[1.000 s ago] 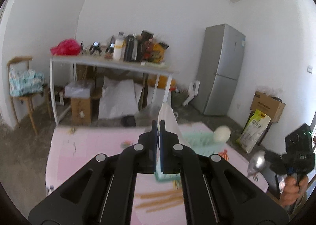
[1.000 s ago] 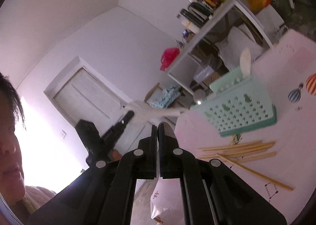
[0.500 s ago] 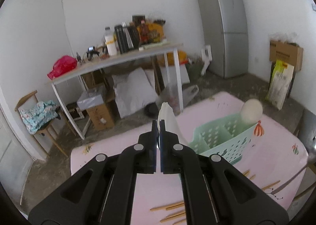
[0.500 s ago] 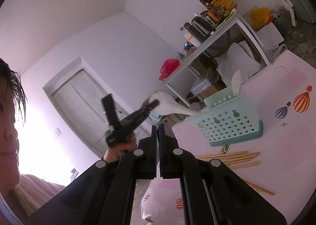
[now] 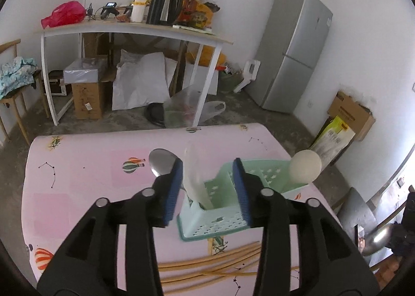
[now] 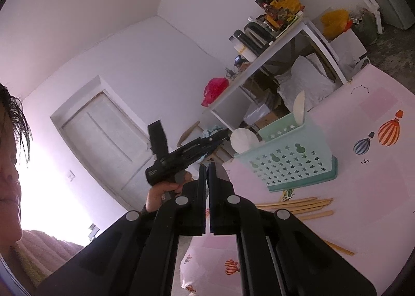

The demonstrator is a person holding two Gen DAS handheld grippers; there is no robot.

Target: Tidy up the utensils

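One white spoon (image 5: 194,179) in the basket, was that the picture? (Desk)

Yes. It stood blurred, its lower end down in a compartment at the near left end of the mint-green basket (image 5: 215,220). The left tool (image 5: 207,166) had just been opening its jaws. They stood apart on either side of the spoon, blue pads (image 5: 172,192) clear of it. (Photographer)

Anything else in that basket? (Desk)

A cream paddle (image 5: 304,168) rose from its far right end, round head up. The bowl of a steel spoon (image 5: 162,163) showed just beyond the left finger. I could not tell whether it leaned in the basket or lay on the cloth. (Photographer)

And around it? (Desk)

The basket sat on a pink tabletop (image 5: 90,192) printed with hot-air balloons. Wooden chopsticks (image 5: 220,267) lay loose just in front of it, on the camera's side. (Photographer)

The other tool? (Desk)

The right tool (image 6: 207,168) was pinched narrow on a second steel spoon (image 5: 378,237). It was held off the tabletop's right edge, well apart from the basket. From that side, the person's left hand (image 6: 158,192) gripped the left tool's handle, its tip just beside the basket. (Photographer)

Background? (Desk)

A grey fridge (image 5: 293,54) stood against the white wall, with a red bag (image 5: 64,14) further left. (Photographer)
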